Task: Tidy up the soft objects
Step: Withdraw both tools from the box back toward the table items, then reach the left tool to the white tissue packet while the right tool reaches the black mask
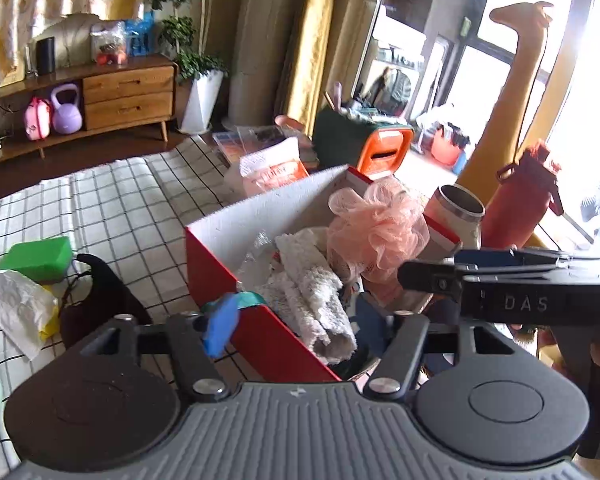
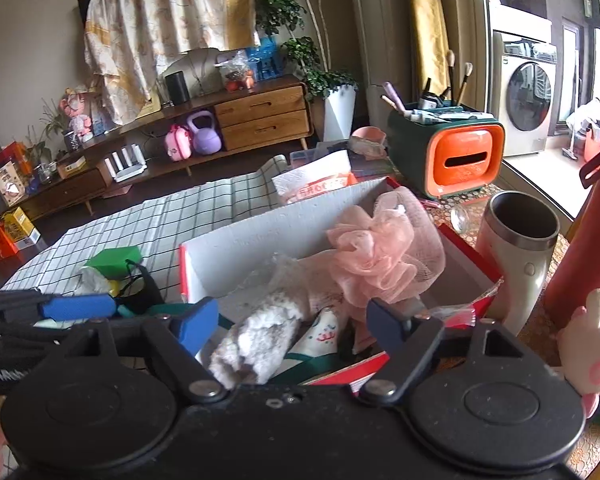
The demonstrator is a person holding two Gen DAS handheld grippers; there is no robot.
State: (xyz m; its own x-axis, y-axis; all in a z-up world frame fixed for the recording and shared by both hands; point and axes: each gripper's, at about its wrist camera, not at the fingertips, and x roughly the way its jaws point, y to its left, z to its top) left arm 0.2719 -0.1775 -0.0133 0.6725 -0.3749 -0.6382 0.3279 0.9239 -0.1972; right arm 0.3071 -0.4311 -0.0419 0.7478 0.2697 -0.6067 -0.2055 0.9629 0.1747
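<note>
A red box with a white inside (image 1: 268, 208) (image 2: 260, 236) stands on the checked cloth. In it lie a pink mesh sponge (image 1: 380, 228) (image 2: 376, 256), a rolled white towel (image 1: 320, 296) (image 2: 260, 336) and a printed white cloth (image 2: 324, 332). My left gripper (image 1: 296, 320) is open over the box's near corner, its blue fingertip (image 1: 220, 328) outside the red wall. My right gripper (image 2: 292, 324) is open and empty, its jaws either side of the towel. The right gripper also shows from the side in the left wrist view (image 1: 432, 276).
A green block (image 1: 40, 258) (image 2: 114, 258), crumpled tissue (image 1: 20, 308) and a dark pouch (image 1: 100, 300) lie left of the box. A white steel cup (image 2: 520, 256) (image 1: 458, 212), a red bottle (image 1: 520, 200), an orange-green organizer (image 2: 448, 152) and a plush toy (image 2: 592, 340) stand to the right.
</note>
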